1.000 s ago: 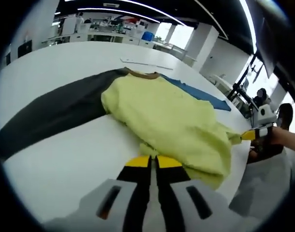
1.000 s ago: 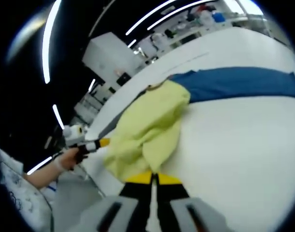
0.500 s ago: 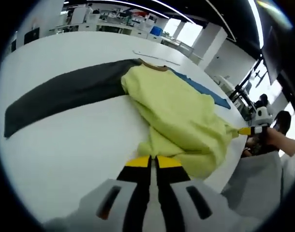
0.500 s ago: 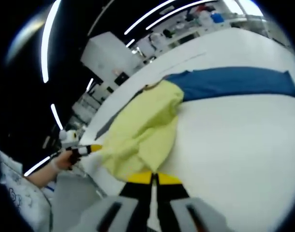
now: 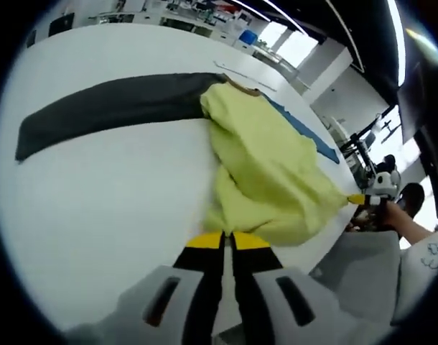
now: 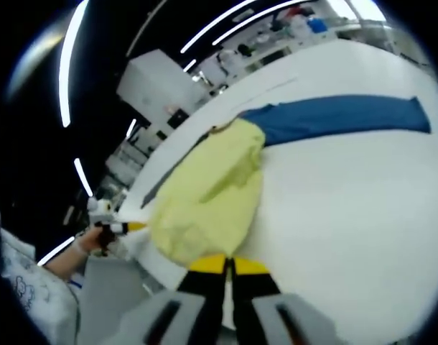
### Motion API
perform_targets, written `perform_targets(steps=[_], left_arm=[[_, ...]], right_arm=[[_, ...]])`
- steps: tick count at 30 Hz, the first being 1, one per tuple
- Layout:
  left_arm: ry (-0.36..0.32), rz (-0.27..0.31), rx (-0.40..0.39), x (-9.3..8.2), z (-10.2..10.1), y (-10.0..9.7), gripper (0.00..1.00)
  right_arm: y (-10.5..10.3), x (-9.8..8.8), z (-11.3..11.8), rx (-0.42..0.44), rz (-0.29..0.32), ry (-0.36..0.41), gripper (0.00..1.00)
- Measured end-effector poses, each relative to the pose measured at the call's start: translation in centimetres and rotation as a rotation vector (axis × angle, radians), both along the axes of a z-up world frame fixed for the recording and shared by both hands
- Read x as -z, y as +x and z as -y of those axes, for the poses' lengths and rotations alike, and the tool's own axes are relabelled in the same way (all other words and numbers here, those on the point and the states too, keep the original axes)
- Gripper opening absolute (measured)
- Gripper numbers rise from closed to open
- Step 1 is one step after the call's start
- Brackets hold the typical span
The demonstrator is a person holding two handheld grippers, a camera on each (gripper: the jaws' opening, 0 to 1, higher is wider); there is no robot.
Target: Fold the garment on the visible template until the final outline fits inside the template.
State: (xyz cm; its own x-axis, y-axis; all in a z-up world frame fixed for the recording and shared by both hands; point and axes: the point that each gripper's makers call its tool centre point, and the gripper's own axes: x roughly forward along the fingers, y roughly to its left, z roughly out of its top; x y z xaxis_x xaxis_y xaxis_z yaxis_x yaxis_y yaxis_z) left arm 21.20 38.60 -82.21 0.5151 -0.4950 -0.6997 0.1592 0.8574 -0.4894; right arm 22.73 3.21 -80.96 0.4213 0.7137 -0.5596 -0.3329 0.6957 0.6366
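The garment (image 5: 266, 169) lies across the white table (image 5: 111, 208), its yellow body bunched toward the near edge; a dark grey sleeve (image 5: 111, 108) stretches flat along the table to one side, and a blue sleeve (image 6: 341, 118) runs flat toward the other; a brown collar (image 5: 242, 88) sits at the far end of the yellow part. The left gripper (image 5: 227, 241) has its jaws pressed together on the yellow hem at the near edge; the right gripper (image 6: 227, 264) is likewise closed on the hem, pinching another corner; the fabric hangs taut between them. A thin pale strip (image 5: 244, 73), possibly the template's edge, lies beyond the collar.
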Motion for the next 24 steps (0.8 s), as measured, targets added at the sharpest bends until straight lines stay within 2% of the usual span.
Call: perform_targets(steps=[3,7,9,10,11,12,13,14,16,17,18,19,21,23,24], left_arm=[[-0.018,-0.025,-0.007,-0.2,0.0,-0.7,0.00],[0.008,-0.047,0.012,0.1,0.0,-1.5,0.00],[0.047,0.002,0.053,0.3,-0.2,-1.3,0.01],[0.052,-0.015,0.049,0.6,-0.2,-1.5,0.01],[0.060,-0.003,0.062,0.6,-0.2,-1.5,0.01],[0.091,0.041,0.096,0.7,-0.4,-1.1,0.01],[0.122,0.057,0.114,0.7,-0.7,-1.0,0.02],[0.171,0.079,0.153,0.8,-0.9,-1.1,0.06],[0.226,0.109,0.199,0.8,-1.1,-1.1,0.13],[0.254,0.148,0.245,0.7,-1.0,-0.9,0.17],[0.263,0.164,0.261,0.6,-0.7,-0.9,0.18],[0.266,0.146,0.255,0.7,-0.6,-1.1,0.19],[0.281,0.198,0.293,0.6,-0.7,-0.5,0.22],[0.276,0.216,0.314,0.5,0.0,-0.5,0.20],[0.274,0.260,0.350,0.3,0.4,0.0,0.18]], right_arm=[[-0.2,-0.1,0.1,0.004,-0.002,0.003,0.00],[-0.4,0.0,0.3,0.013,-0.003,0.005,0.00],[-0.3,0.2,0.4,0.020,-0.007,0.007,0.00],[-0.2,0.3,0.5,0.024,-0.009,0.010,0.00],[-0.3,0.2,0.4,0.024,-0.009,0.010,0.00],[-0.3,0.2,0.3,0.024,-0.009,0.010,0.00],[-0.4,0.2,0.3,0.023,-0.009,0.010,0.00],[-0.4,0.2,0.3,0.023,-0.010,0.011,0.00],[-0.5,0.1,0.3,0.027,-0.013,0.014,0.00],[-0.4,0.1,0.3,0.029,-0.015,0.017,0.00],[-0.4,0.2,0.3,0.032,-0.017,0.019,0.00],[-0.4,0.2,0.4,0.032,-0.018,0.018,0.00],[-0.4,0.3,0.3,0.033,-0.019,0.019,0.00],[-0.5,0.2,0.2,0.034,-0.022,0.020,0.00],[-0.5,0.2,0.2,0.034,-0.021,0.019,0.00]])
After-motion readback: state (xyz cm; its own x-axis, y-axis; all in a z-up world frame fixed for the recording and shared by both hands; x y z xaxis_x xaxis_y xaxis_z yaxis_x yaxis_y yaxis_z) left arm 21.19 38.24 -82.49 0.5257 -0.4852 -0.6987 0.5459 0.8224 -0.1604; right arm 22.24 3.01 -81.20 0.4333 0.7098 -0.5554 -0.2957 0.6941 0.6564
